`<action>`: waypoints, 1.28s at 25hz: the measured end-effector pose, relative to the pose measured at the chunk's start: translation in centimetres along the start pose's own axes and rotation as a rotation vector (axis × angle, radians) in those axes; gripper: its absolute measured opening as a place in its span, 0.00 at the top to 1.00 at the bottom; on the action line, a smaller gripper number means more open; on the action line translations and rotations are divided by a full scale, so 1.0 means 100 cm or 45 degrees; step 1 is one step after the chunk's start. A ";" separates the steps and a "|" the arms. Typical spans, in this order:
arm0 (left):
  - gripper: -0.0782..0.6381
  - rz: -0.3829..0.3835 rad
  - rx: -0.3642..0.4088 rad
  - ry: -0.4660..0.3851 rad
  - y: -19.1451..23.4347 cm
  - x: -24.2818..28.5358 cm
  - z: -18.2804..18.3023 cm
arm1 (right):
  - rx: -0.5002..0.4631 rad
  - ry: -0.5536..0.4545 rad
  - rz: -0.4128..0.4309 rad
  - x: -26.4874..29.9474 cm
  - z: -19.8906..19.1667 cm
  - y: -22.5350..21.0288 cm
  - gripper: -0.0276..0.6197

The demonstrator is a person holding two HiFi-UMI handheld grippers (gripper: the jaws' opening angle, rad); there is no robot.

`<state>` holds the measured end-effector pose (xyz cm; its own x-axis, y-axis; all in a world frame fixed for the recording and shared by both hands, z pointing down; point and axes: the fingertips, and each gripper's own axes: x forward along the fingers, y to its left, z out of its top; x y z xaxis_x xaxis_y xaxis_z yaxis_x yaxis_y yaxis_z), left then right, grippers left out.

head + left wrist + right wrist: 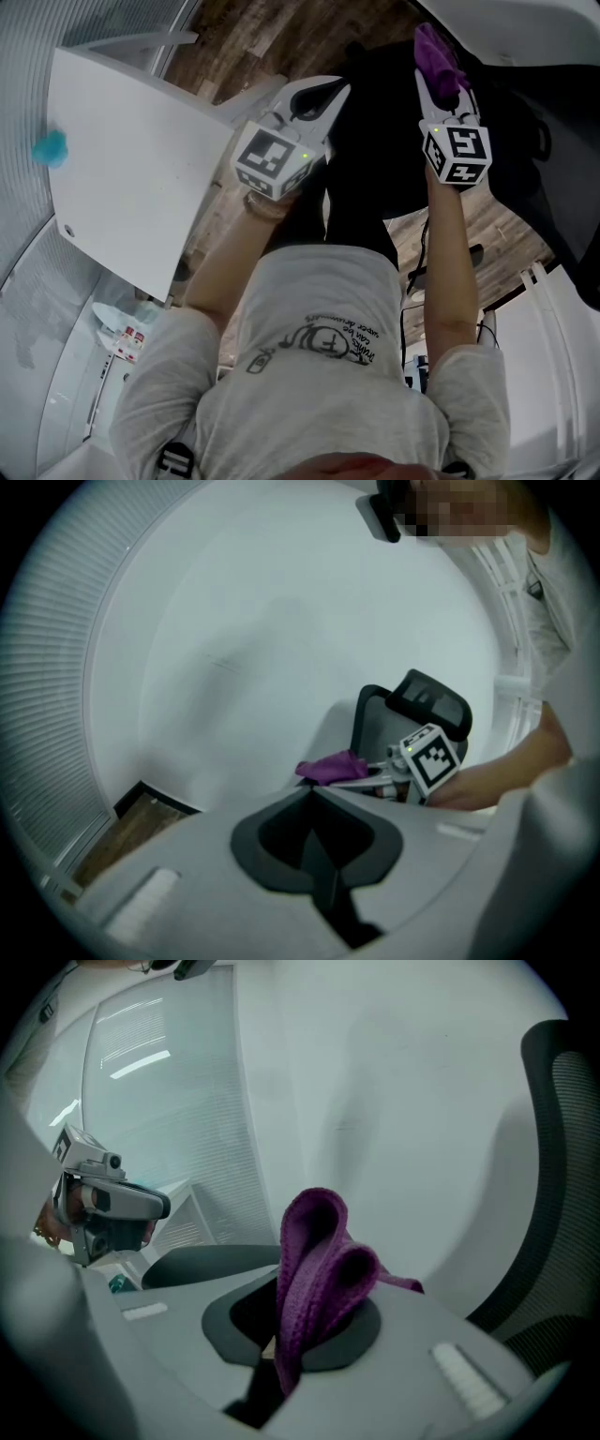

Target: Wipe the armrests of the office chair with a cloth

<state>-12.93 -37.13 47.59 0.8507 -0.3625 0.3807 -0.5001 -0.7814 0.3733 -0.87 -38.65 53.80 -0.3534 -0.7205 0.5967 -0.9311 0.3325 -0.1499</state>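
Observation:
In the head view my right gripper [439, 82] is shut on a folded purple cloth [435, 49] and is held out over the black office chair [375, 150]. The right gripper view shows the cloth [317, 1269] bulging up out of the jaws, which it hides. The chair's mesh back [562, 1194] stands at that view's right, and a dark padded surface [202, 1262] lies just beyond the jaws. My left gripper [314, 98] hovers beside the chair with its jaws together and nothing between them. From the left gripper [312, 791], the cloth [330, 766] and the chair [422, 705] lie ahead.
A white tabletop [131, 178] slants across the left of the head view, with a teal object [49, 147] beyond it. Wood flooring [281, 37] shows around the chair. A white wall [281, 649] fills the background, with slatted blinds [159, 1101] to one side.

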 end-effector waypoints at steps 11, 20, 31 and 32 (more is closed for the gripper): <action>0.89 0.018 0.015 -0.007 0.000 -0.012 -0.001 | -0.095 0.017 0.211 0.008 -0.005 0.096 0.91; 0.89 0.037 0.013 -0.019 0.003 -0.023 -0.001 | -0.171 0.060 0.361 0.006 -0.017 0.159 0.91; 0.89 0.052 0.008 -0.033 0.000 -0.042 -0.006 | -0.213 0.079 0.462 -0.007 -0.031 0.210 0.91; 0.89 0.051 0.008 -0.032 0.000 -0.043 -0.006 | -0.215 0.079 0.462 -0.008 -0.031 0.210 0.91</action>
<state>-16.68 -35.23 46.45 0.8336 -0.4063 0.3742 -0.5331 -0.7691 0.3524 -19.87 -29.19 52.64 -0.6451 -0.5016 0.5763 -0.7174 0.6572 -0.2310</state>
